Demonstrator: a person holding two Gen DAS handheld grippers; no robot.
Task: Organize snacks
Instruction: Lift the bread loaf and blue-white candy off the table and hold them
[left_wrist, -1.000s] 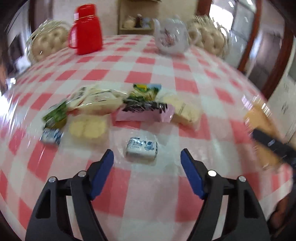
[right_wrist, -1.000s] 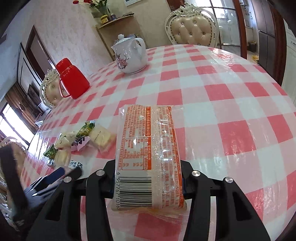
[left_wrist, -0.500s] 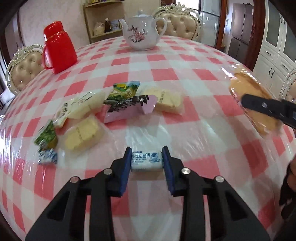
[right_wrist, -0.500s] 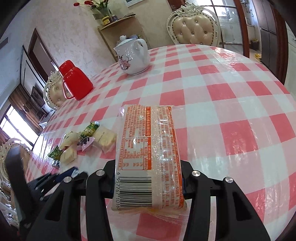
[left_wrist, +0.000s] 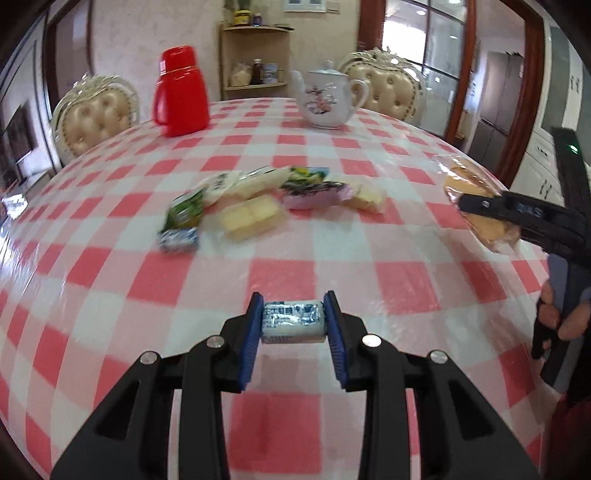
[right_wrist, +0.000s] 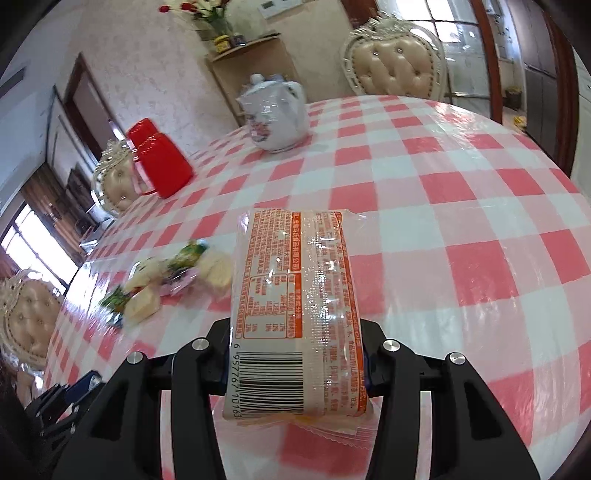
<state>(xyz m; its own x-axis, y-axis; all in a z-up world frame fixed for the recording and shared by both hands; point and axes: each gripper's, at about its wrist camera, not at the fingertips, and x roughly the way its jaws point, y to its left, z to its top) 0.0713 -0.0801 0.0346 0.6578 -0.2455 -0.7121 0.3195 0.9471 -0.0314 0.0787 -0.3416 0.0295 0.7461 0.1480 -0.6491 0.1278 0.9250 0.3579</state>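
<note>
The left hand-held gripper squeezes a small blue-and-white candy above the checked bench. The right hand-held gripper grips a long orange snack pack. More snacks lie ahead in a heap. A red jug and white teapot stand far behind.

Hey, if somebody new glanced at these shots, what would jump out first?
Probably the long orange-printed snack pack, clamped in the right claw above the red-checked tablecloth. Next, the small blue-and-white candy pinched in the left claw, with a snack pile beyond it.
</note>
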